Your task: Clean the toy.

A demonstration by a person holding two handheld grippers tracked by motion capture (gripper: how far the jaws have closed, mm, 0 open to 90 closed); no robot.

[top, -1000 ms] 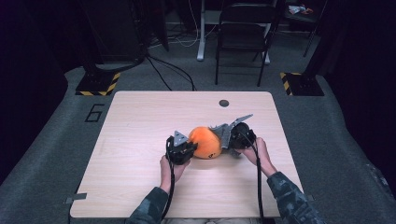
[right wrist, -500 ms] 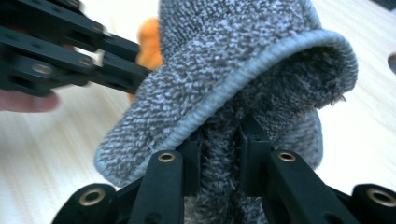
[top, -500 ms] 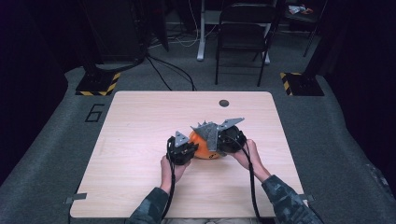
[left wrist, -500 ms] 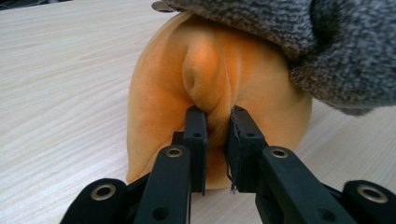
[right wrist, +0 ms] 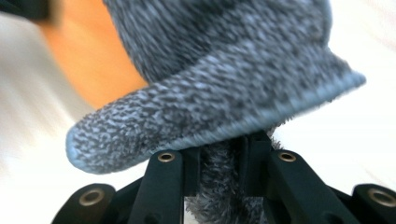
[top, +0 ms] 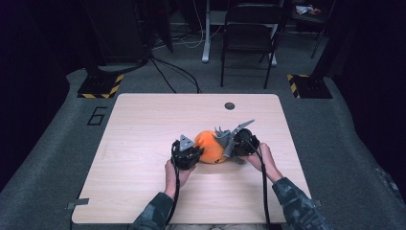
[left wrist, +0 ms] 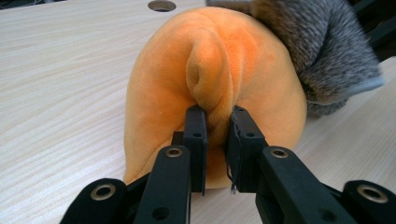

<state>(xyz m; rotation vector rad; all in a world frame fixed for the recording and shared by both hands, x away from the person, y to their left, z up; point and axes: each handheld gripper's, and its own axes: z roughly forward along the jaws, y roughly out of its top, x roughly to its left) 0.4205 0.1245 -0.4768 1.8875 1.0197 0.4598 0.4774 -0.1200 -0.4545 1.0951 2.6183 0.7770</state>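
Orange plush, a rounded soft toy (top: 209,146), sits near the middle of the pale wooden table (top: 143,134) in the high view, and you hold it from both sides. Your left gripper (top: 187,154) touches the toy's left side, and your right gripper (top: 233,141) is at its right side, where a grey knitted piece (top: 222,135) is bunched against the orange. A dark round hole (top: 230,105) is set in the table near its far edge. On the grey floor to the left of the table a large figure 6 (top: 97,115) is marked; it is the only writing you can read. A black folding chair (top: 249,38) stands well beyond the table. In the left gripper view, your left gripper (left wrist: 217,135) has its two black jaws drawn close together, clamped on a raised fold of the orange plush (left wrist: 215,74), which bulges up above the fingertips (left wrist: 195,126). The toy rests on the table surface (left wrist: 60,93), and the grey knitted piece (left wrist: 317,51) lies against the toy's upper right. In the right gripper view, which is blurred, your right gripper (right wrist: 219,158) has its jaws nearly together, pinching a strand of the grey knitted piece (right wrist: 219,186). A wide grey knitted edge (right wrist: 210,112) spreads just above the jaws, with the orange plush (right wrist: 93,60) behind it at the upper left.
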